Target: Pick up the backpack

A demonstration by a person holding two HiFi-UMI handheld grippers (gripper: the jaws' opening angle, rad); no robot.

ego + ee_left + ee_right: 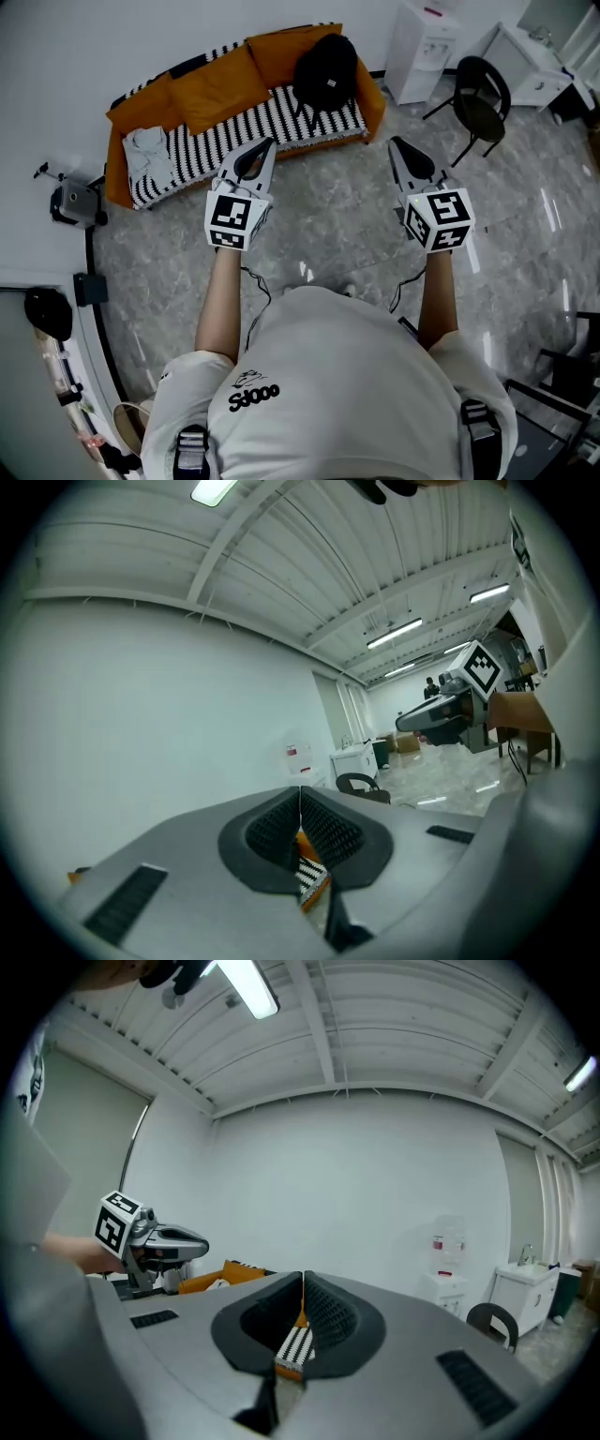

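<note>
A black backpack [325, 70] leans upright on the right end of an orange sofa [155, 108] with a black-and-white striped seat. The sofa stands against the far wall, some way in front of me. Both grippers are held out level above the floor, well short of the sofa. My left gripper [265, 143] is shut with nothing in it, and so is my right gripper [395, 143]. In the left gripper view the jaws [300, 795] meet at their tips, with a strip of sofa showing below them. The right gripper view shows the same closed jaws [303, 1280].
A grey cloth [150, 152] lies on the sofa's left end. A black chair [479, 98], a white water dispenser [421, 50] and a white cabinet [530, 66] stand at the back right. A small device [77, 202] sits on the floor left of the sofa. The floor is grey marble.
</note>
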